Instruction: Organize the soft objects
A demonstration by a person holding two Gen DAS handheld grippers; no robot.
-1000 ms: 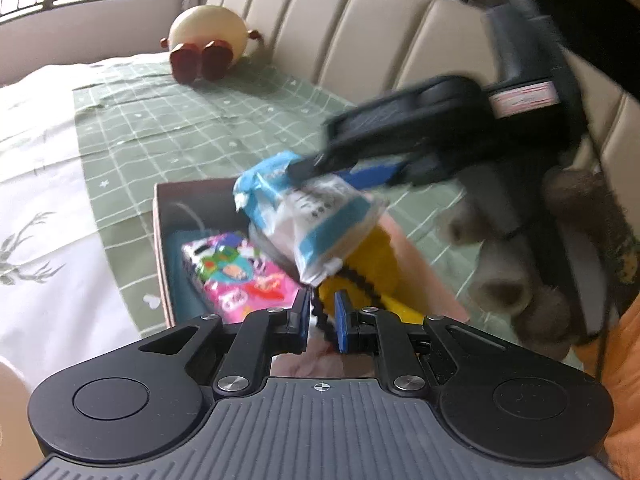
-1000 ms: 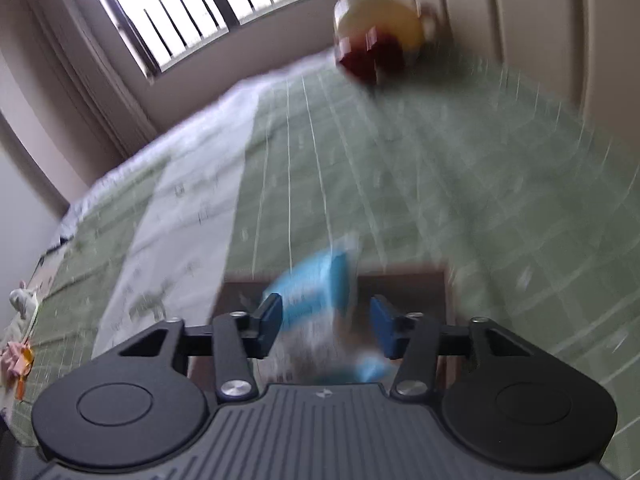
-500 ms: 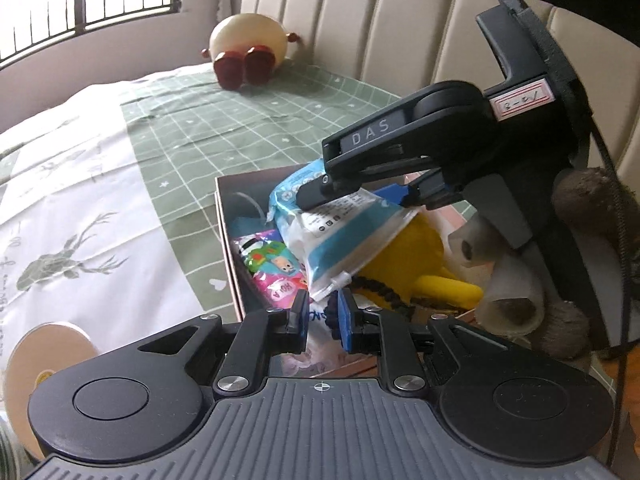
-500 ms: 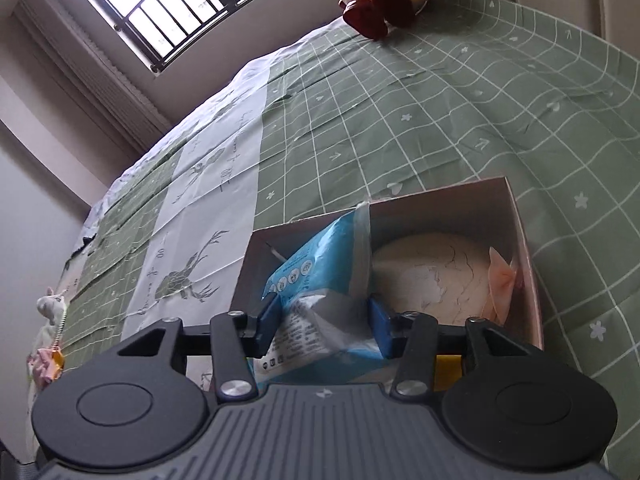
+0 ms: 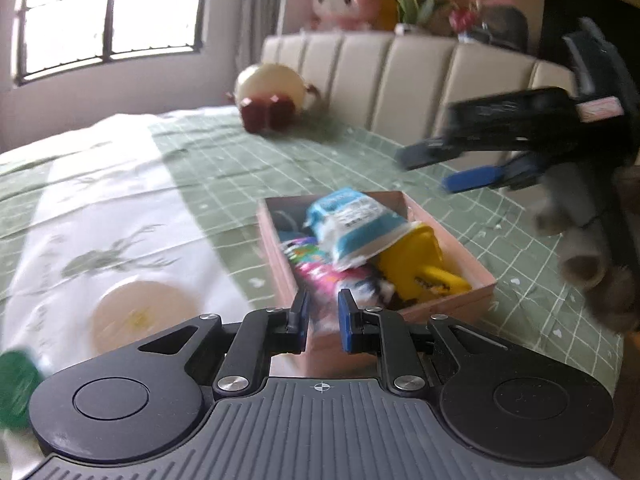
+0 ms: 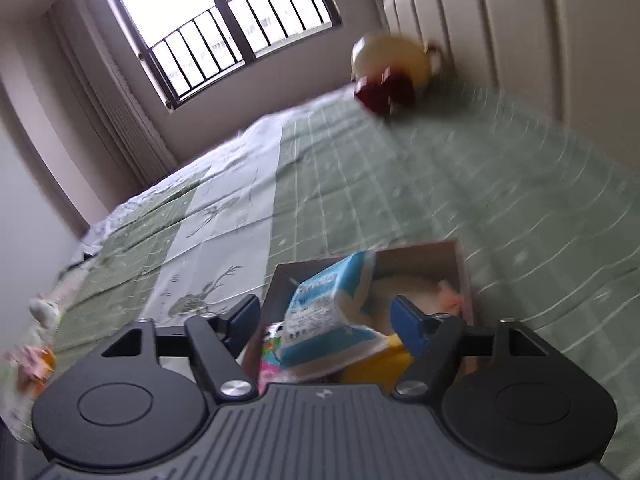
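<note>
We saw the pink cardboard box (image 5: 440, 300) crammed by a blue-white plastic packet (image 5: 352, 226) and a yellow plush toy (image 5: 416, 268), leaving open green checked bedspread (image 5: 248, 160) around it, bounded by the beige padded headboard (image 5: 400, 76).

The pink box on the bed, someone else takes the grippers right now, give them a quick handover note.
Right gripper: open, empty, above the box.
Left gripper: nearly shut, nothing visibly held, at the near wall of the pink box.
Done: blue-and-white packet lies in the box atop the yellow toy and colourful pack.
Left: round cream plush by the headboard and a tan disc on the bedspread remain outside.
</note>
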